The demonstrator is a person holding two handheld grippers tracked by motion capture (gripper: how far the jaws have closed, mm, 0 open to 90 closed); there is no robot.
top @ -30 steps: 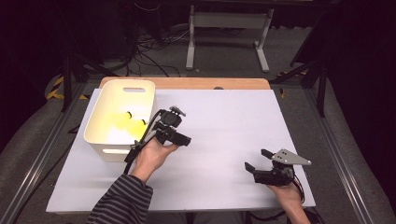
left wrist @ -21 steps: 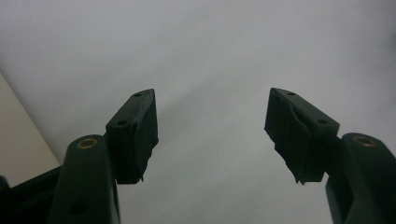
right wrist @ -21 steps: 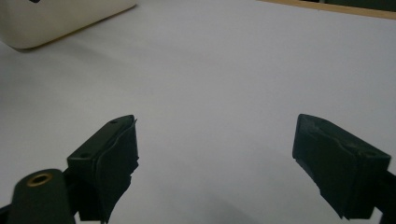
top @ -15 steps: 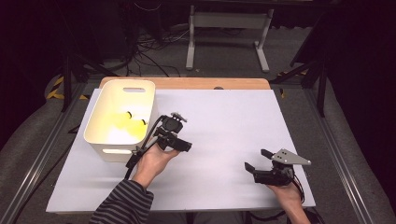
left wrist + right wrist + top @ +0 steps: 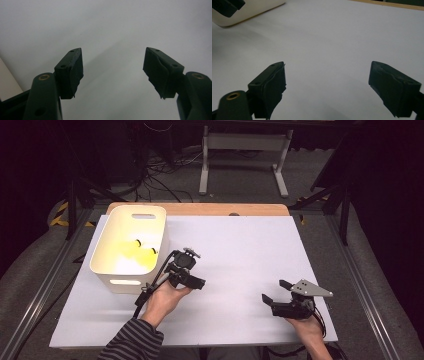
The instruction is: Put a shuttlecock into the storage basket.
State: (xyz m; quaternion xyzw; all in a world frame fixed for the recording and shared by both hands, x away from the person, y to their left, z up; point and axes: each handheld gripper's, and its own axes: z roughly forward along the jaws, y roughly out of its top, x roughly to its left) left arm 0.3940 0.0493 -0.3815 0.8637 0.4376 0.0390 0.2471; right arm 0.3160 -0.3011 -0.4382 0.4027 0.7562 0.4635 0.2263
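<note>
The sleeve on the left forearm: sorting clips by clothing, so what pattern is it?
Dark and light grey stripes on the sleeve, best seen in the high view.

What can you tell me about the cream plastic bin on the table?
The cream plastic bin is rectangular with rounded corners and a slot handle cut into its far and near walls. It stands upright at the white table's left side. Yellow pieces with dark marks lie inside. The left tongs hover open just right of it, apart.

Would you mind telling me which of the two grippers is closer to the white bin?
The left gripper: it sits right beside the white bin, while the right gripper rests far across the table.
</note>
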